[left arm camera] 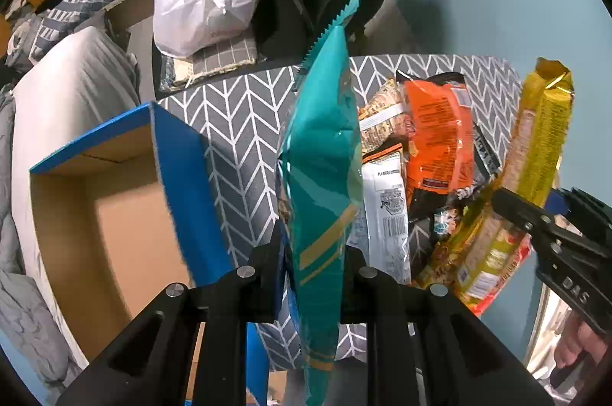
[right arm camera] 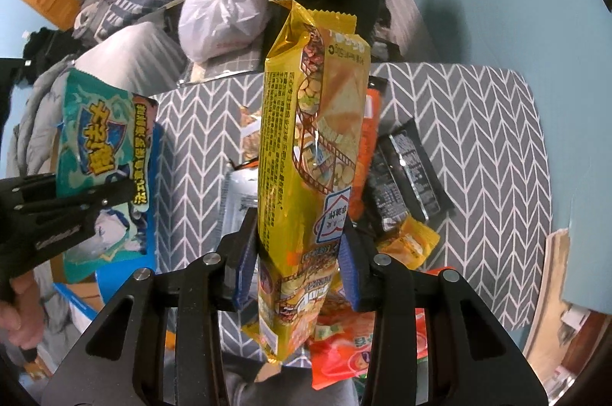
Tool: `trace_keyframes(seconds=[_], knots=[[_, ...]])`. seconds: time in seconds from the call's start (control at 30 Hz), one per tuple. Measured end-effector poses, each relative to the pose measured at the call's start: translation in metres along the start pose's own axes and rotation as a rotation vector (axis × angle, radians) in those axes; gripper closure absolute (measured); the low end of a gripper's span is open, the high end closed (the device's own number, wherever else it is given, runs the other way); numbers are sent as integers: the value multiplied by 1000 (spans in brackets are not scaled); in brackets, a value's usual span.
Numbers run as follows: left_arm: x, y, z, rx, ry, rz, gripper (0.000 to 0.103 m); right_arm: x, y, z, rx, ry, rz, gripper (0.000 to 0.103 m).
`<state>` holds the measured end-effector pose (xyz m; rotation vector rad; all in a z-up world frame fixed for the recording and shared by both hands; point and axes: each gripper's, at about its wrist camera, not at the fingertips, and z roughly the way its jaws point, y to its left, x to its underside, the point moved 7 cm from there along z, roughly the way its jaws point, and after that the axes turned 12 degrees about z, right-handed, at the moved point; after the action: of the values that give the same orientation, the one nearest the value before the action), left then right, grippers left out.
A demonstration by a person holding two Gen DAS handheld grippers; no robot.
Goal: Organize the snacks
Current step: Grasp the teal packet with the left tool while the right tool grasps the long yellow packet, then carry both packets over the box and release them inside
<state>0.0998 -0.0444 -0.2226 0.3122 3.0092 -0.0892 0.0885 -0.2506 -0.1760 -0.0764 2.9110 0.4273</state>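
- Teal snack bag (left arm camera: 323,157) stands edge-on in the left wrist view, pinched between the left gripper's (left arm camera: 311,253) fingers above the herringbone cloth (left arm camera: 237,115).
- Only the right wrist view shows that bag's printed face (right arm camera: 103,153), with cartoon lettering.
- Yellow cracker pack (right arm camera: 310,153) is clamped upright in the right gripper (right arm camera: 298,253); the left view sees it from the side (left arm camera: 543,138).
- Blue cardboard box (left arm camera: 179,176) sits open at the cloth's left edge; its brown inside shows nothing in it.
- Loose on the cloth lie an orange packet (left arm camera: 436,134), a white packet (left arm camera: 386,214) and a black packet (right arm camera: 409,172).
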Motion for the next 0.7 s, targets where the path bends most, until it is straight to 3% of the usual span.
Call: trace_keyframes(seconds=[0.7], knots=[[40, 29, -55, -41, -94, -86, 84, 4, 68, -16, -72, -26, -185, 67]])
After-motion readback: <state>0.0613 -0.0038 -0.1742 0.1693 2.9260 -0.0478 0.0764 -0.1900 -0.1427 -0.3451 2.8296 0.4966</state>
